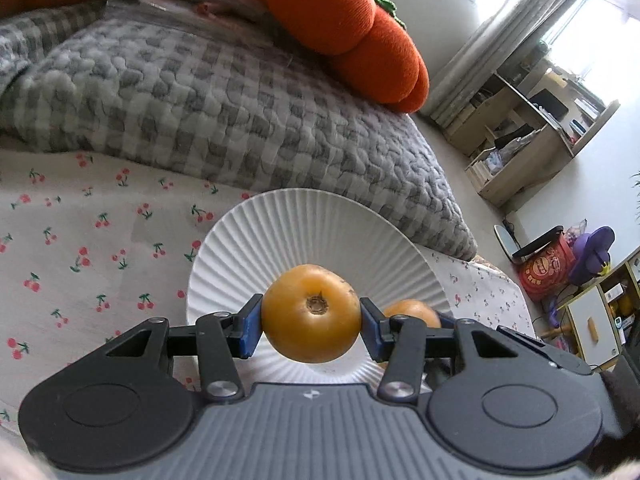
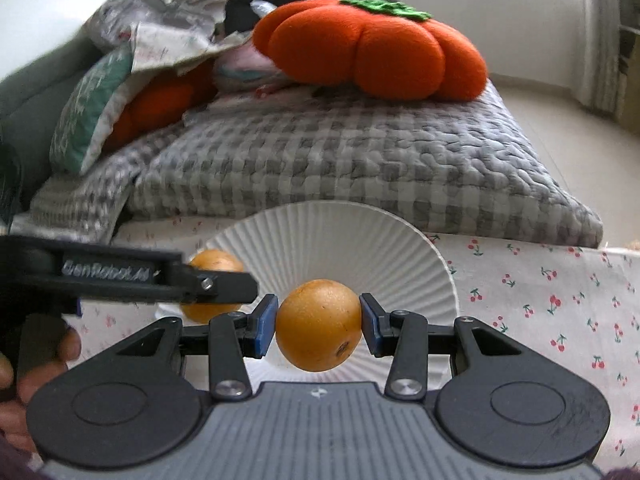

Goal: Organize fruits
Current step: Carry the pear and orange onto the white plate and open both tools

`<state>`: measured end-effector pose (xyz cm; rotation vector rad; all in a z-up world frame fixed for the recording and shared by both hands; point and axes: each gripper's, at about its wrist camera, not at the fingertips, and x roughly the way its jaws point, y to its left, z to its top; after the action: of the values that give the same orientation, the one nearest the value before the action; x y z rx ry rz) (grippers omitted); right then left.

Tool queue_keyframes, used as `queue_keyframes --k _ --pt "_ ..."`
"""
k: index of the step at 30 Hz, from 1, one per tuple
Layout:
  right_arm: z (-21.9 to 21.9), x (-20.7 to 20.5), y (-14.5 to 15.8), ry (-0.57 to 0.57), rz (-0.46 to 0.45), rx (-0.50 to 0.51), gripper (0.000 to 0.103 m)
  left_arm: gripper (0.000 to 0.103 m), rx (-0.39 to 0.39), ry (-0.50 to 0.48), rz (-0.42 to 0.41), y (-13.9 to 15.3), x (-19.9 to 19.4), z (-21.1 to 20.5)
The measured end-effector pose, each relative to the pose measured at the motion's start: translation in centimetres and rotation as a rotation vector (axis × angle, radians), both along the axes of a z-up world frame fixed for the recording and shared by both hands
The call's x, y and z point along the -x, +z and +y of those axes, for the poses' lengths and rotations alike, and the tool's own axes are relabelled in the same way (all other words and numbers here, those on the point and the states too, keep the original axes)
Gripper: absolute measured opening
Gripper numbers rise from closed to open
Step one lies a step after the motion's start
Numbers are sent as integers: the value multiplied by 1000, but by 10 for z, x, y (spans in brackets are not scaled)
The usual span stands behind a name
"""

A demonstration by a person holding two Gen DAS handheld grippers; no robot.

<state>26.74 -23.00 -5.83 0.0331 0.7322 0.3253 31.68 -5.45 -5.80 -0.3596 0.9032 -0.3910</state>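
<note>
Over the white ribbed plate, the left tongs clench one yellow-orange fruit between their blue pads. Beside them, the right tongs grasp a second fruit above the same plate.

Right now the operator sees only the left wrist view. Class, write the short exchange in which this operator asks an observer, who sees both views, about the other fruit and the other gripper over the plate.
Operator: My left gripper clamps the first fruit above the white plate. Another fruit peeks out behind my finger. Is it held?
Observer: Yes. The right gripper is shut on that second fruit, with a blue pad on each side.
Operator: Does it sit on the plate?
Observer: It looks lifted over the plate's near part, though I cannot confirm a gap.
Operator: What is beside it?
Observer: Your gripper, side-on at the left, with a hand on its handle.
</note>
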Motion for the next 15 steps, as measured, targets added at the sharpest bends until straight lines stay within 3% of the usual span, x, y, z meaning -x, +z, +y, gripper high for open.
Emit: queue_keyframes --k 10,15 --pt "14 9 -12 66 -69 120 42 44 18 -5 9 -10 -7 -9" --pt "22 9 -18 87 -90 173 48 44 16 0 -2 -12 -9 -6"
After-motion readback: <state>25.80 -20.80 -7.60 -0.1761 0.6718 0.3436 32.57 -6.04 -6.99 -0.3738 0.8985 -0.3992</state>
